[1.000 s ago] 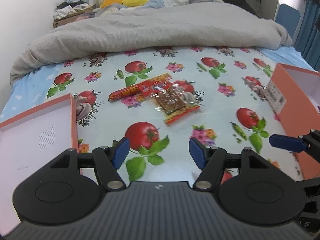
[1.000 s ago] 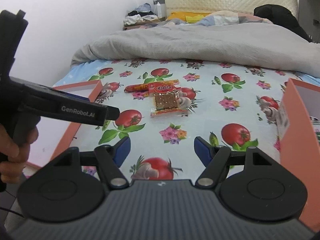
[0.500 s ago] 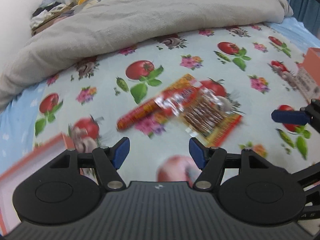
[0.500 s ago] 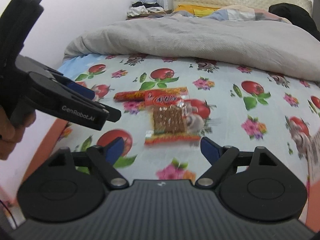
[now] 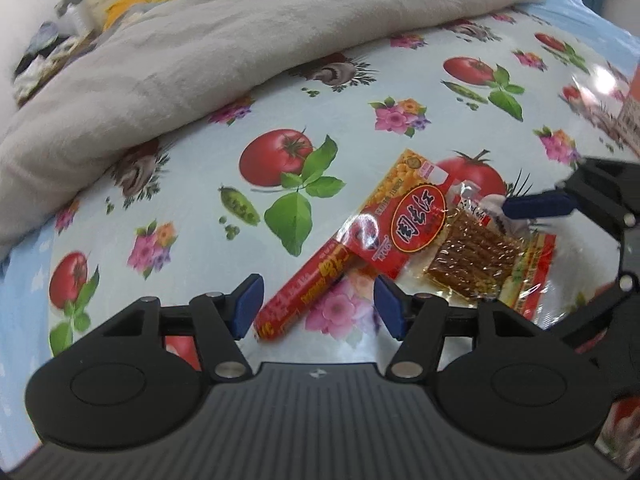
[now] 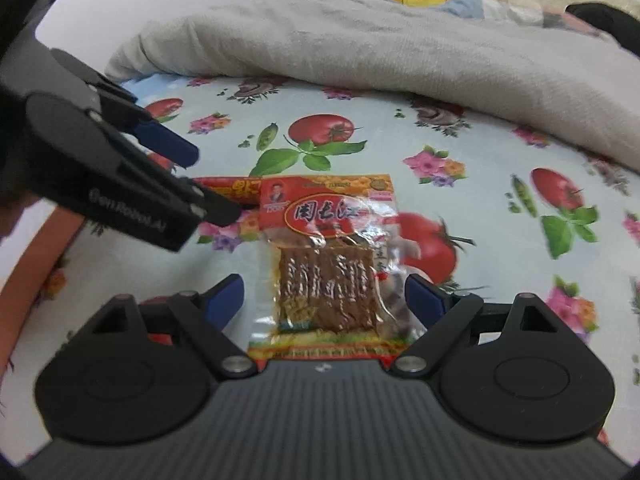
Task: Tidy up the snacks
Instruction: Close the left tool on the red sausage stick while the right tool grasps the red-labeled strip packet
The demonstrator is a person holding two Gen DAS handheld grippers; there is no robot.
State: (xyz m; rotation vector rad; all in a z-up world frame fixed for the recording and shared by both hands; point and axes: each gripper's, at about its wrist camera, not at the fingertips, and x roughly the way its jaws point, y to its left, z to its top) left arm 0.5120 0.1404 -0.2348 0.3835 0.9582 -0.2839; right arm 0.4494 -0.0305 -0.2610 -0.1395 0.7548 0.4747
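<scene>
Tomato-print bed sheet, both tongs gaping: left tongs closing round sausage stick, right tongs widening over jerky pack, so better centre before squeezing.

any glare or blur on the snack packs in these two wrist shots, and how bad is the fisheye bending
Left wrist view: white glare streaks on the snack packet and the sausage stick, printed characters readable; the bed cover bulges like a dome. Right wrist view: softer overall, the left gripper smeared at frame left, the packet's clear film glinting, the grey blanket hazy behind.
</scene>
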